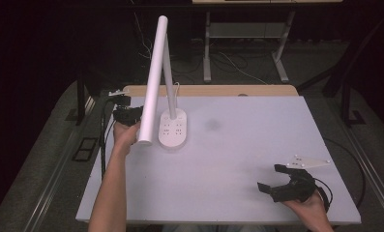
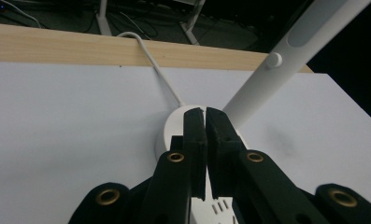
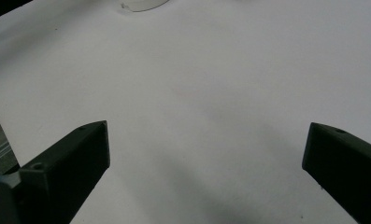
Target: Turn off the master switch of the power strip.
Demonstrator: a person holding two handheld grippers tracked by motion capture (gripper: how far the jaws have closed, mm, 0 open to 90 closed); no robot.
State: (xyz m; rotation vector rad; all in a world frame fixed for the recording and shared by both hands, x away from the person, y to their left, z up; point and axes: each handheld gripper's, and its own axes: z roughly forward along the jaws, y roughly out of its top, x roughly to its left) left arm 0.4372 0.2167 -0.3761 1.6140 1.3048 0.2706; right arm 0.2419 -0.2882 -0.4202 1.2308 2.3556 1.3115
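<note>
Standing toward the far left of the white desk [image 1: 238,159], a white desk lamp [image 1: 153,82] rests on its oval base [image 1: 174,128], which has small groups of slots in its top face. A thin post rises from the base, and the long tube-shaped lamp head slants down from high at the back to a low end at the front left of the base. A white cord [image 2: 157,70] runs from the base over the desk's wooden far edge. The left tongs [image 1: 126,113] sit just beside the lower end of the lamp head, at the left of the base; in the left gripper view their jaws are together with only a thin slit between them and nothing clamped, pointing at the base and the post. The right tongs [image 1: 276,181] hover near the front right corner of the desk, well apart from the lamp, their jaws spread wide over bare surface.
</note>
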